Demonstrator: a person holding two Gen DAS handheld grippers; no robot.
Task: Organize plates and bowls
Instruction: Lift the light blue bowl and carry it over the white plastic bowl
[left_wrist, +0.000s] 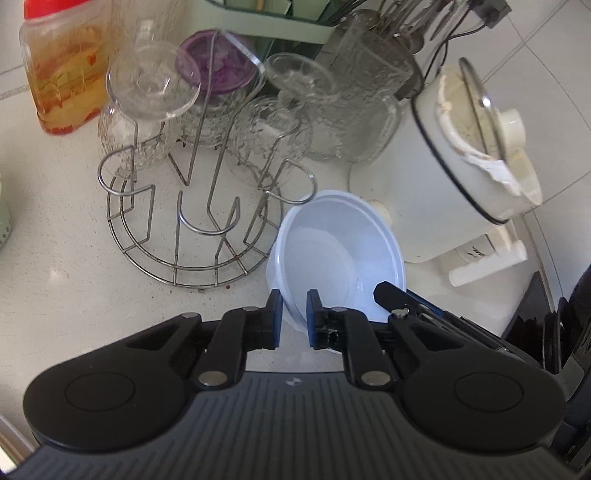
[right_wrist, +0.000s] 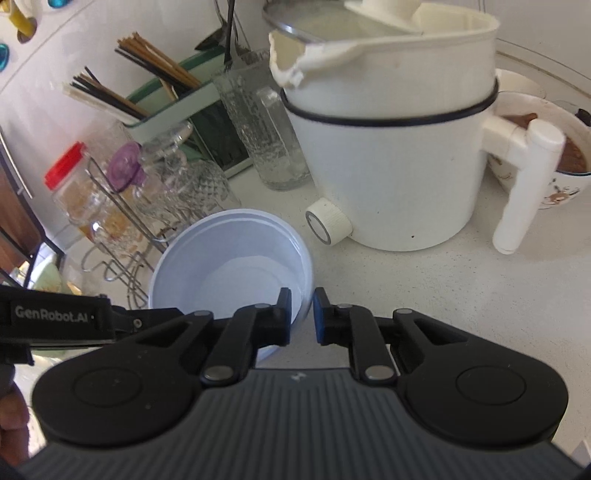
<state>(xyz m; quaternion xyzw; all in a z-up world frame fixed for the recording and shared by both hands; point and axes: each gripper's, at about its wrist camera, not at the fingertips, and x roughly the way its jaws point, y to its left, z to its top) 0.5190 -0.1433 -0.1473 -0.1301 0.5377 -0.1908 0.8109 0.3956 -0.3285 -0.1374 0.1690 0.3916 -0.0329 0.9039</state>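
The pale blue bowl (left_wrist: 340, 254) is pinched at its near rim by both grippers, a wall clamped between each pair of nearly closed fingers. Left gripper (left_wrist: 294, 319) and right gripper (right_wrist: 301, 317) share the load, probably so it can be carried level off the worktop (right_wrist: 406, 295).

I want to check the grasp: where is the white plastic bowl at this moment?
In both wrist views the white plastic bowl is on the counter between the wire cup rack and the white electric pot, its near rim pinched by the left gripper and right gripper.
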